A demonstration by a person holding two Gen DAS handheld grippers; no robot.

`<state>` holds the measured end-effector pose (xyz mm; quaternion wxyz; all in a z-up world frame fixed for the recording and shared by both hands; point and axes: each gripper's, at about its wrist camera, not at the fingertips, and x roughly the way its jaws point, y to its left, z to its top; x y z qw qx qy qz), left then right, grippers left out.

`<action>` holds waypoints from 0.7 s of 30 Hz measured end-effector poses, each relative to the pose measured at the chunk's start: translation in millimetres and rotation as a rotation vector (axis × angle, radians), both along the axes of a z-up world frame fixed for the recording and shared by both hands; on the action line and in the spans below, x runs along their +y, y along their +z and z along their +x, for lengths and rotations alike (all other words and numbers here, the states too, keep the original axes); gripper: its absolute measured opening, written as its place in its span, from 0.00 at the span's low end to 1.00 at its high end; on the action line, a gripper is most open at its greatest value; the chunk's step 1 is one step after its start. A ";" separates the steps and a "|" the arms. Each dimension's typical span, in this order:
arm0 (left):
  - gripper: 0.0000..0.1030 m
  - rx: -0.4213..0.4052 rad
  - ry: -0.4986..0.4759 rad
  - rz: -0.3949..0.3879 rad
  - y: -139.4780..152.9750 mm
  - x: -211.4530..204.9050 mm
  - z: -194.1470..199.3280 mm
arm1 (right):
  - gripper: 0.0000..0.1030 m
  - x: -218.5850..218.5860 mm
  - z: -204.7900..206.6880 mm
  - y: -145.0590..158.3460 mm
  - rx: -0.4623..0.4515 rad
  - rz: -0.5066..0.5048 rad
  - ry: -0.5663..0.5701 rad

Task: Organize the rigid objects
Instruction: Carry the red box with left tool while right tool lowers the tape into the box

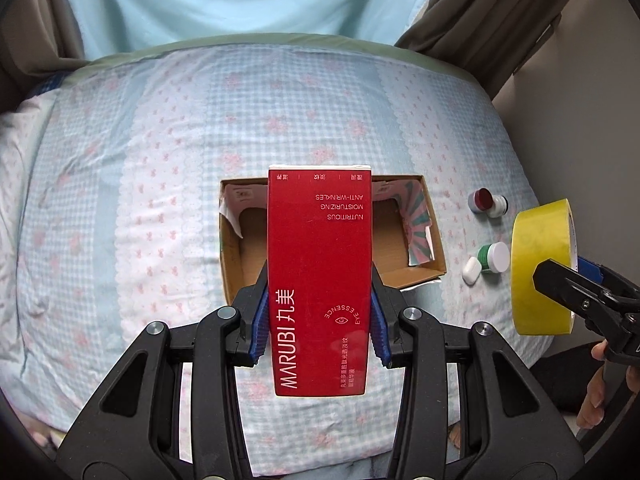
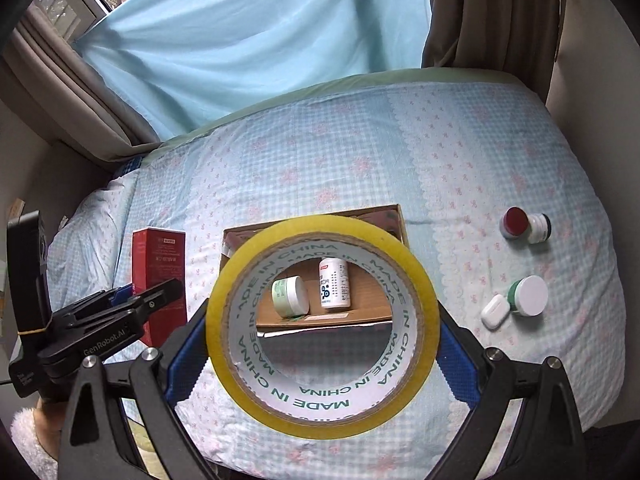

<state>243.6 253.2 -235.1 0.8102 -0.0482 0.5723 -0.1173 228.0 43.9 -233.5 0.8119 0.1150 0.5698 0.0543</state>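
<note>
My left gripper point(image 1: 319, 312) is shut on a tall red cosmetics box point(image 1: 320, 276), held above the near edge of an open cardboard box point(image 1: 230, 256) on the bed. My right gripper point(image 2: 322, 340) is shut on a yellow tape roll point(image 2: 320, 364), its blue pads pressing both sides. Through the roll's hole I see a green-and-white jar point(image 2: 289, 296) and a white pill bottle point(image 2: 335, 288) lying in the cardboard box point(image 2: 396, 216). The left view shows the tape roll point(image 1: 540, 268) at far right; the right view shows the red box point(image 2: 160, 268) at left.
To the right of the cardboard box lie a red-capped jar point(image 2: 515, 222) next to a white jar point(image 2: 538, 229), a green jar with a white lid point(image 2: 528, 296) and a white earbud case point(image 2: 496, 312). A floral checked quilt point(image 1: 160, 160) covers the bed; curtains hang behind.
</note>
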 end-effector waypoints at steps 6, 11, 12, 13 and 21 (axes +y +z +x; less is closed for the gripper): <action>0.36 0.046 0.008 0.018 -38.4 6.0 27.6 | 0.94 4.9 26.5 -50.9 0.125 0.093 -0.076; 0.36 0.129 0.019 0.034 -84.1 5.4 54.6 | 0.94 -7.1 54.9 -106.7 0.233 0.185 -0.179; 0.36 0.141 0.016 0.046 -93.9 4.4 59.9 | 0.94 -9.9 60.6 -118.0 0.249 0.201 -0.200; 0.36 0.157 0.011 0.058 -103.9 3.1 65.4 | 0.94 -12.9 65.9 -128.5 0.264 0.209 -0.222; 0.36 0.272 -0.035 0.107 -172.1 -8.3 99.0 | 0.94 -28.3 103.1 -196.7 0.342 0.245 -0.335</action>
